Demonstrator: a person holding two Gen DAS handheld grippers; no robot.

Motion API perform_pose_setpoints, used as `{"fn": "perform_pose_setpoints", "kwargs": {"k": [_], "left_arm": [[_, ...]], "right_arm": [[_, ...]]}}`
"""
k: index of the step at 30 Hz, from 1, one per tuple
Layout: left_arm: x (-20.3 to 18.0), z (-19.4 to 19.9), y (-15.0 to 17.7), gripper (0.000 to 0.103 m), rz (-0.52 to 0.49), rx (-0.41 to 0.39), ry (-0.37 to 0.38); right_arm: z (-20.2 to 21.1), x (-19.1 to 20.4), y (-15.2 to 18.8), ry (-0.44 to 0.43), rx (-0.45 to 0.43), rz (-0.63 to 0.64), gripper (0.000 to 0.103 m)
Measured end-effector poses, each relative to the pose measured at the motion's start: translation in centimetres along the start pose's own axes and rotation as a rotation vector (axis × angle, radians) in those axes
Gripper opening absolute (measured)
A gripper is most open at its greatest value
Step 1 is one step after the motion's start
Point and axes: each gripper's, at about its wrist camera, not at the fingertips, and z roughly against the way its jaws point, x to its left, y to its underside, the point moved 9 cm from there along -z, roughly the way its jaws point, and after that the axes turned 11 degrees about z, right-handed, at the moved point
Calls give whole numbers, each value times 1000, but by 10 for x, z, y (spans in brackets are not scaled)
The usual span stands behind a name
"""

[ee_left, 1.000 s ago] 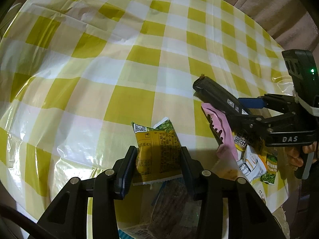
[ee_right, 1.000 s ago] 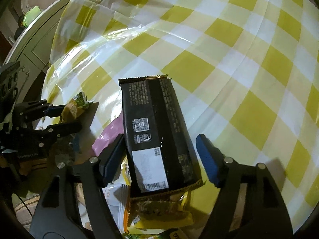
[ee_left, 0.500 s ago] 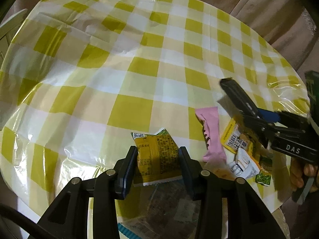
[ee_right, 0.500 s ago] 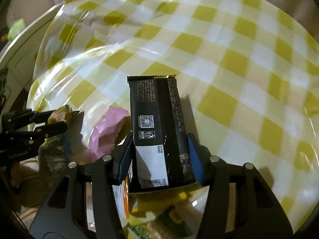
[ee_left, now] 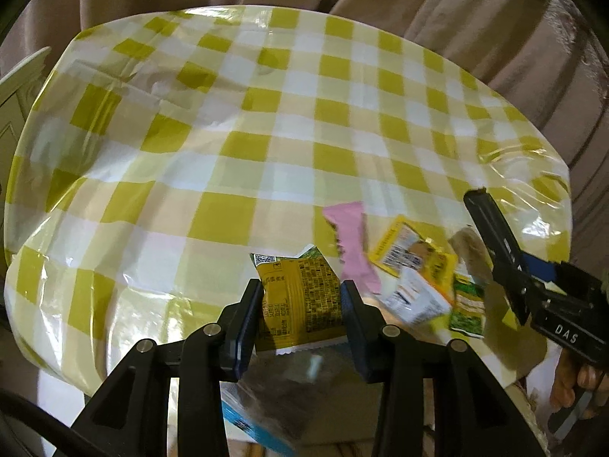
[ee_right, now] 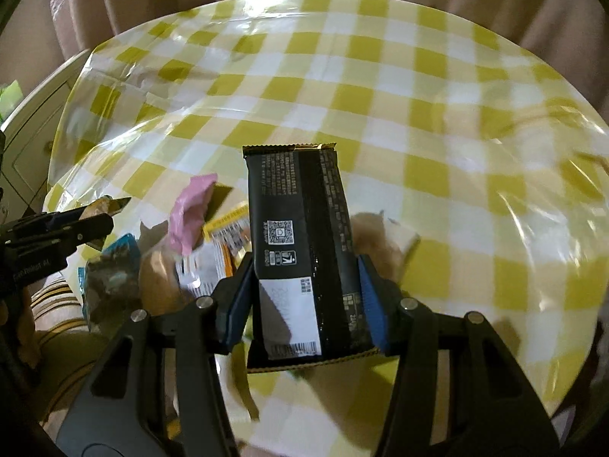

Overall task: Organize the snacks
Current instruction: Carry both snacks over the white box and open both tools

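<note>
I hold a two-fingered tool in each hand above a round desk (ee_left: 236,122) covered in a yellow-and-white checked plastic cloth; beige curtains hang behind it. My left tool (ee_left: 302,306) is closed part-way on a small yellow snack packet (ee_left: 295,297); both pads press its side edges, and it stands up between them, printed back towards the camera. My right tool (ee_right: 304,293) is clamped on a long black snack packet (ee_right: 300,259), gripped near its lower end where a white label sits; the upper end juts forward over the cloth; its jaws have just been closing, and the packet is now pinched between them.

The rest of the snacks lie in a loose heap at the near edge of the desk, between my two tools: a pink wrapper (ee_left: 352,247), a yellow-and-orange packet (ee_left: 411,255), a white sachet (ee_left: 415,301), a green one (ee_left: 468,304); a blue-edged clear packet (ee_left: 262,415) lies blurred below my left tool. The far part of the cloth is bare.

As I judge it, the step in hand is carrying both packets away from the heap to lay them out apart. To do it well I should keep both grips steady, since the wrappers are slick and the black one is held near one end and may droop or swing; I should lift clear of the heap, keep my tools from crossing, lower each packet flat onto bare cloth, and release only once it rests there.
</note>
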Motion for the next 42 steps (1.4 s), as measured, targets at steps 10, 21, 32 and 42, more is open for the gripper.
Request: {"fn": "perform_pose_setpoints", "kwargs": {"k": [10, 21, 32, 42], "left_arm": [[-65, 23, 36, 42, -100, 24, 89], [-164, 45, 90, 42, -270, 94, 242], [-261, 72, 162, 42, -478, 211, 398], [-318, 94, 241, 42, -644, 356, 488]], "right_arm": [[46, -27, 64, 82, 28, -98, 55], [110, -76, 130, 197, 51, -241, 55], [175, -126, 218, 333, 107, -378, 55], [204, -140, 307, 379, 208, -498, 55]]}}
